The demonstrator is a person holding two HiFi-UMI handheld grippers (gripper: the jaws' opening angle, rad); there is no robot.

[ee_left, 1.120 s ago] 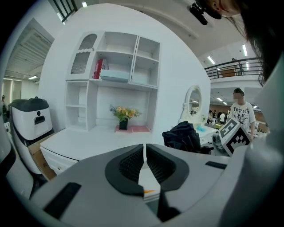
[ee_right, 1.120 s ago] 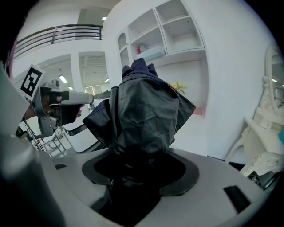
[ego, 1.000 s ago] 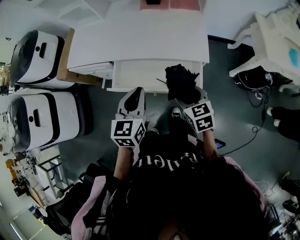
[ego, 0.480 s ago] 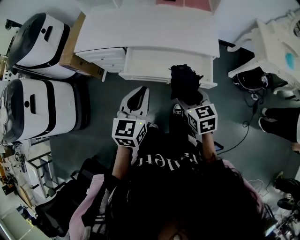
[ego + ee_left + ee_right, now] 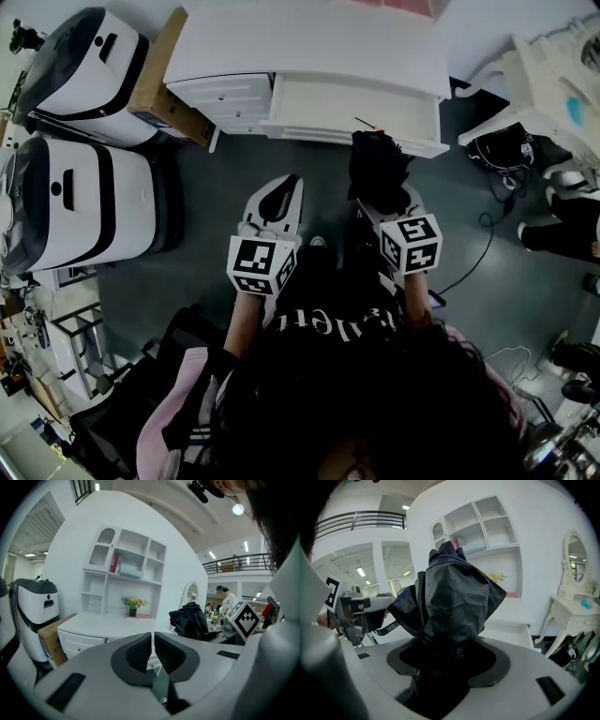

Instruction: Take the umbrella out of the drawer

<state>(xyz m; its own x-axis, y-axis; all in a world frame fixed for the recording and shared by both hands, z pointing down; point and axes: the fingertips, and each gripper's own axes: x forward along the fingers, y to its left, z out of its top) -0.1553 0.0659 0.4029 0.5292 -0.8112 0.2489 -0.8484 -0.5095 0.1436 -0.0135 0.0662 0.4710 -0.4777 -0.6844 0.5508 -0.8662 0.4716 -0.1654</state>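
Note:
A folded black umbrella (image 5: pixel 377 169) hangs clear of the open white drawer (image 5: pixel 352 114), in front of its right end. My right gripper (image 5: pixel 382 199) is shut on the umbrella, which fills the right gripper view (image 5: pixel 450 602) between the jaws. My left gripper (image 5: pixel 277 195) is held beside it to the left, over the dark floor, its jaws shut with nothing between them (image 5: pixel 153 651). In the left gripper view the umbrella (image 5: pixel 190 620) shows at the right, in front of the white desk (image 5: pixel 108 623).
Left of the desk stand a cardboard box (image 5: pixel 161 89) and two large white and black machines (image 5: pixel 80 211). A white ornate table (image 5: pixel 553 80) is at the right, with cables (image 5: pixel 487 220) and bags on the floor. The desk carries a shelf unit (image 5: pixel 124 581).
My right gripper has drawn the umbrella back out of the drawer toward me. The desk now sits farther up in the head view. The left gripper has kept its place beside it.

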